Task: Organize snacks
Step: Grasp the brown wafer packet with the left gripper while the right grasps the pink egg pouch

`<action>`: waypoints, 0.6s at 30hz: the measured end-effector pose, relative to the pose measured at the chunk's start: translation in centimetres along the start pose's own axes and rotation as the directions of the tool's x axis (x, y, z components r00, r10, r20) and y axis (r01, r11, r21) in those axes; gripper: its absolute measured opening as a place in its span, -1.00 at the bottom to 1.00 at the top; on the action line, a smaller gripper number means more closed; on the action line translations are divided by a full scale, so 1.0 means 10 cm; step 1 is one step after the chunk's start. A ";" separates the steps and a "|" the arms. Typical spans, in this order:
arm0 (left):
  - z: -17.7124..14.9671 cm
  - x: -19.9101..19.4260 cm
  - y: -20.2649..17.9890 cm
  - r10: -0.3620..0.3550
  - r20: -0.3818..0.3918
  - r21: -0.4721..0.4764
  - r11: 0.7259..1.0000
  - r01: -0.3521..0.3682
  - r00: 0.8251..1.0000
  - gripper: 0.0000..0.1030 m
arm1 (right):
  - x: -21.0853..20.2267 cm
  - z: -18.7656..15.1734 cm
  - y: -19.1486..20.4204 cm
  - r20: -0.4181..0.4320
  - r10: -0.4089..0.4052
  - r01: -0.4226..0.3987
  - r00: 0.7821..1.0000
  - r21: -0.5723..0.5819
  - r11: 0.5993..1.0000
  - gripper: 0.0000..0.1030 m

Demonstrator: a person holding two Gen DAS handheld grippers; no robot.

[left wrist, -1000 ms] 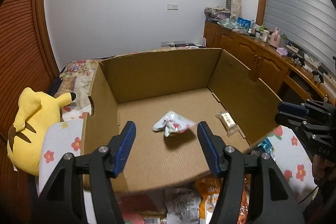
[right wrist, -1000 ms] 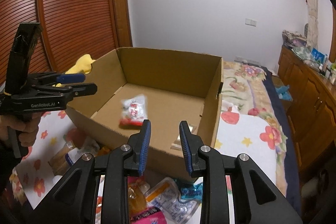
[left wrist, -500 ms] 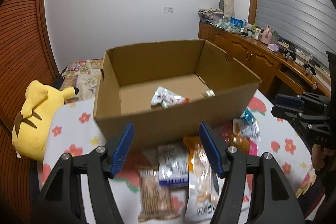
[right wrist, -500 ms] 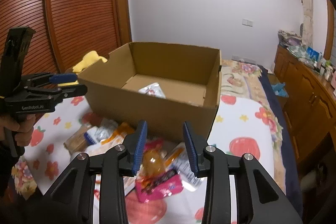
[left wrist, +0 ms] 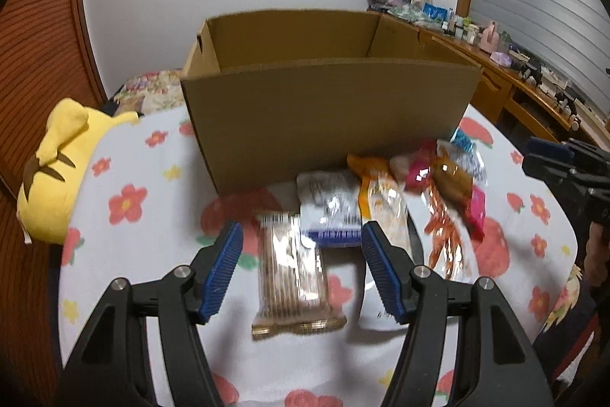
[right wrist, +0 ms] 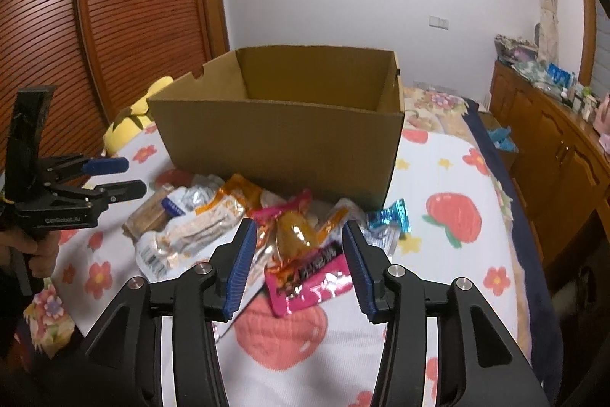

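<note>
Hiding its contents, cardboard box (left wrist: 328, 113) fronts blurred snack packets (right wrist: 213, 227); both tongs (left wrist: 301, 269) (right wrist: 295, 266) gape empty.

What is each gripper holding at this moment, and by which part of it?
Nothing is held. The left gripper is open above the brown biscuit pack, and the right gripper is open above the pink packet; their fingers grip neither.

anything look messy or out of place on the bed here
Yes: the snack packets lie in a loose, overlapping heap on the floral sheet, outside the cardboard box. A blue-wrapped candy sits apart at the heap's right edge.
</note>
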State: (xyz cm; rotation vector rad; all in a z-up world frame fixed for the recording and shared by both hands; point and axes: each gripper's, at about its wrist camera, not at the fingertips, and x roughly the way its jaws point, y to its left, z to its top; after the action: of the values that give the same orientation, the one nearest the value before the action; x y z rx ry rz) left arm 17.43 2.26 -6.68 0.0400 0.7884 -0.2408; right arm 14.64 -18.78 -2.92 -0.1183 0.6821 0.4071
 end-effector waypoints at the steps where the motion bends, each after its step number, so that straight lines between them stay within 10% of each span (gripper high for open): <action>1: -0.02 0.01 0.01 0.000 -0.005 -0.002 1.000 0.000 1.000 0.26 | 0.00 -0.01 0.00 -0.003 0.000 0.000 1.000 0.000 1.000 -0.07; 18: -0.21 0.35 0.15 0.012 -0.094 -0.033 0.999 -0.015 0.996 0.29 | 0.44 -0.07 0.09 -0.077 0.025 -0.025 0.997 0.002 1.000 0.09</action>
State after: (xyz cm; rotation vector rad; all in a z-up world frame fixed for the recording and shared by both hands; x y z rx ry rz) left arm 18.69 3.24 -10.71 0.0246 0.8847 -0.2136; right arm 16.95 -16.68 -6.25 -0.1248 0.7609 0.4279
